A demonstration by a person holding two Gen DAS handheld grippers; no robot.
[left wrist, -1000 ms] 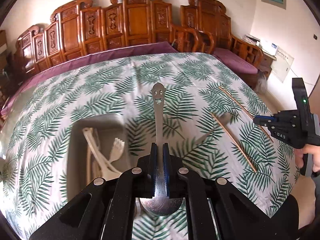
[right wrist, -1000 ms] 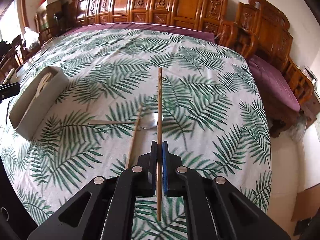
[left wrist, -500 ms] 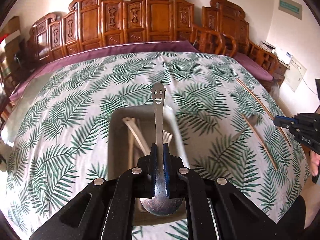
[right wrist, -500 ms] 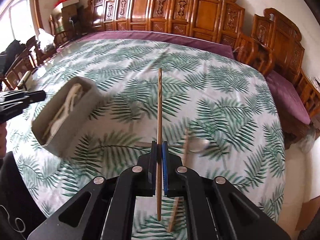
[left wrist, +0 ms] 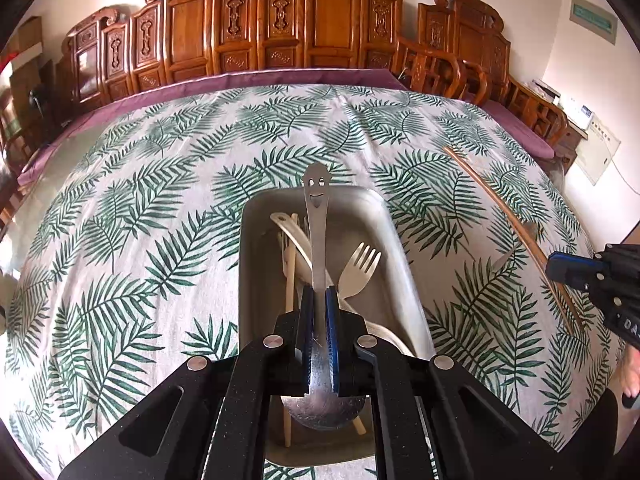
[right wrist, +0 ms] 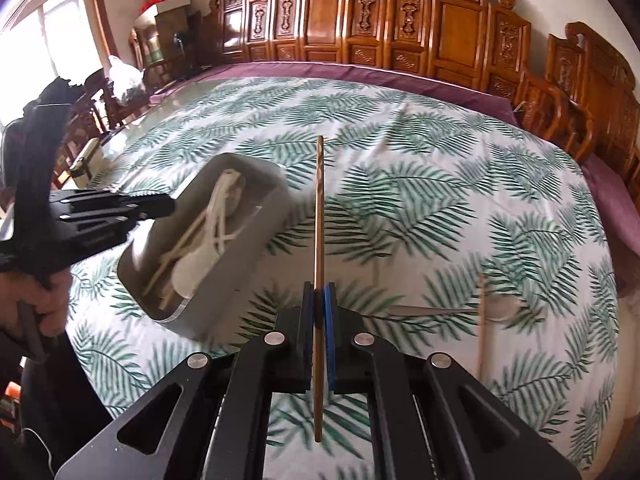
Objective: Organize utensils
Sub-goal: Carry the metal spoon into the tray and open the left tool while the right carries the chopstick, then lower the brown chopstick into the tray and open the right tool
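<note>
Leaf-print cloth covers the table [left wrist: 120,240]. Nearest, low centre in the left view, the left hand-held gripper [left wrist: 319,312] pinches a steel spoon [left wrist: 318,248] over the grey bin [left wrist: 404,280], which already holds a fork [left wrist: 358,270] and pale utensils. Low centre in the right view, the right hand-held gripper [right wrist: 319,300] pinches a chopstick [right wrist: 319,216]. Farther right, another spoon [right wrist: 436,311] and chopstick [right wrist: 481,320] lie unsorted; roughly half seems left.

A steel spoon [left wrist: 318,240] with a smiling face cut into its handle end hangs above the grey tray [left wrist: 396,248], handle pointing far, bowl near. The tray holds a pale fork [left wrist: 358,270] and other cream utensils. One wooden chopstick [right wrist: 319,248] is lifted clear of the bench; another chopstick [right wrist: 482,320] and a metal spoon [right wrist: 436,311] lie to the right on the leaf-print cloth.
</note>
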